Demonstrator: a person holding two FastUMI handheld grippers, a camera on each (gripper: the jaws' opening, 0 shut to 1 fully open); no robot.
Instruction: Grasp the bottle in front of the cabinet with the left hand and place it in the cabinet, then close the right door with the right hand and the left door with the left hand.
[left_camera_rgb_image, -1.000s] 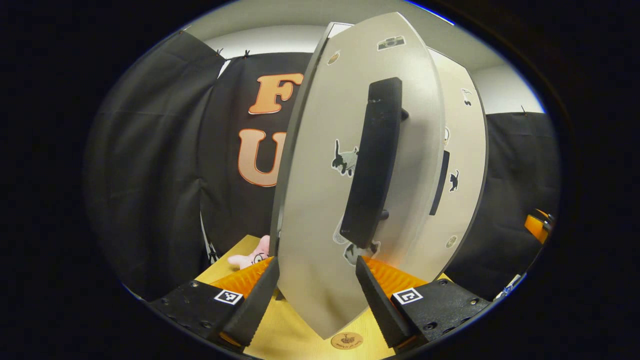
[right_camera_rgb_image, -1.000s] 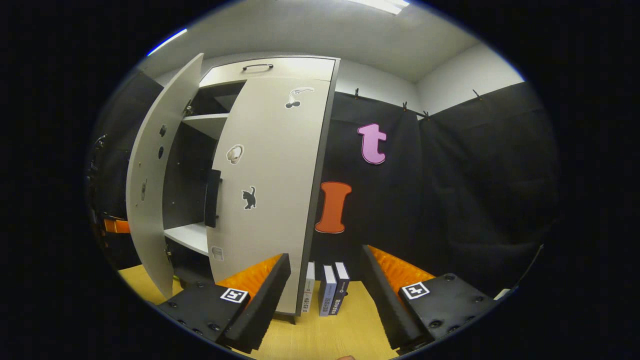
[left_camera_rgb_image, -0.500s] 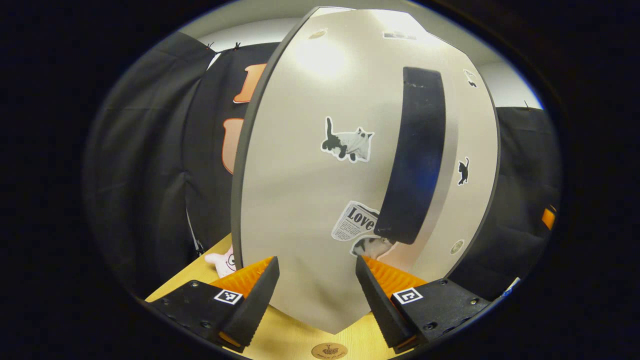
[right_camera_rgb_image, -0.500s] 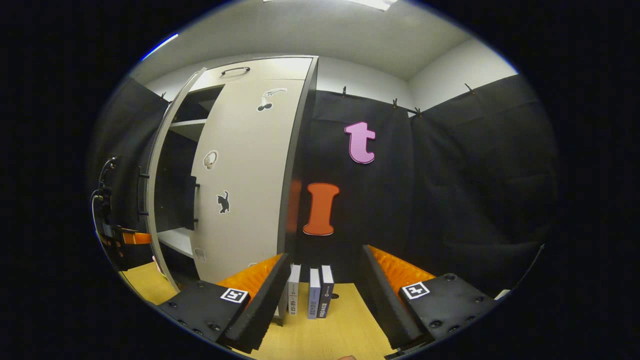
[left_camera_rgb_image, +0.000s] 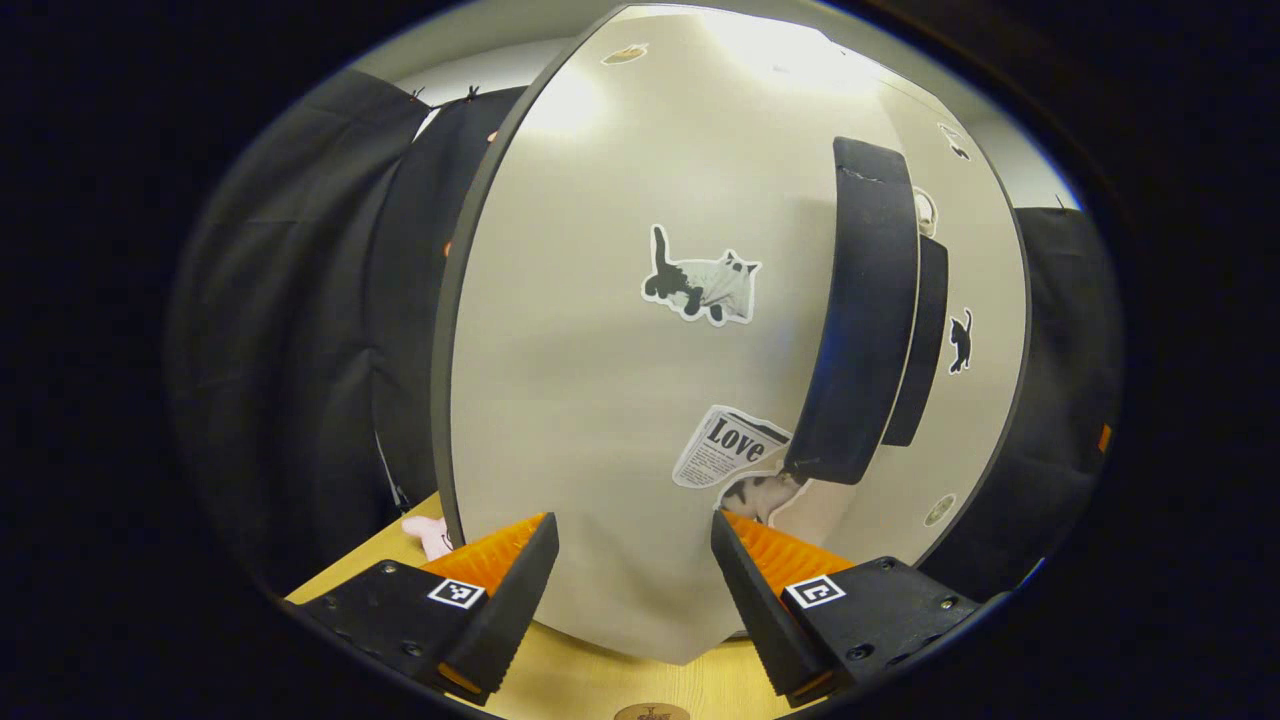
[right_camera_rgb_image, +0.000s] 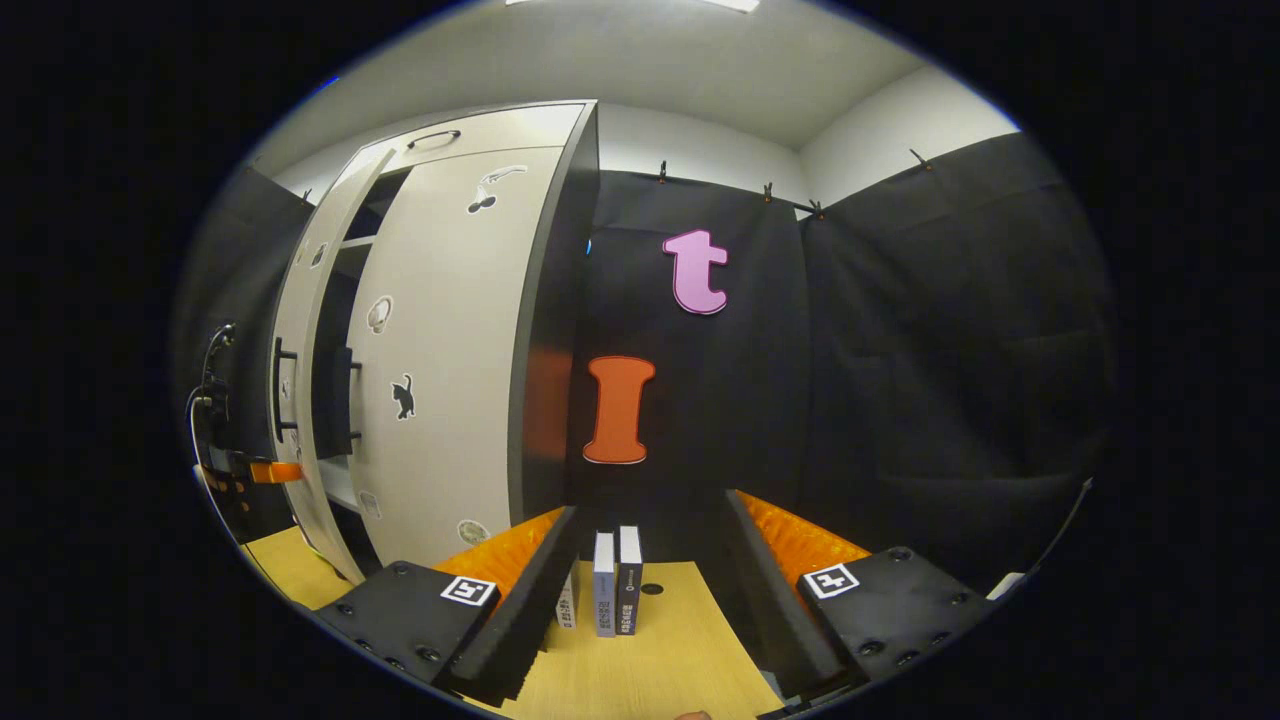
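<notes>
The grey cabinet's left door (left_camera_rgb_image: 600, 400) stands right in front of my left gripper (left_camera_rgb_image: 630, 590), which is open, its fingertips close to the panel below the black handle (left_camera_rgb_image: 865, 310). Beyond it lies the right door (left_camera_rgb_image: 975, 400) with its own handle. In the right gripper view the right door (right_camera_rgb_image: 450, 340) lies flat against the cabinet, and the left door (right_camera_rgb_image: 297, 380) is ajar by a narrow gap showing shelf edges. The left gripper (right_camera_rgb_image: 265, 472) is at that door's outer face. My right gripper (right_camera_rgb_image: 650, 600) is open and empty, off to the cabinet's right. The doors hide the cabinet's inside.
Several upright books (right_camera_rgb_image: 610, 590) stand on the wooden table (right_camera_rgb_image: 660, 670) beside the cabinet's right side, just ahead of my right fingers. A pink plush toy (left_camera_rgb_image: 425, 532) lies on the table left of the left door. Black cloth walls surround the booth.
The left door has swung much further toward the cabinet with my left gripper following it. The right gripper has drifted right, away from the right door.
</notes>
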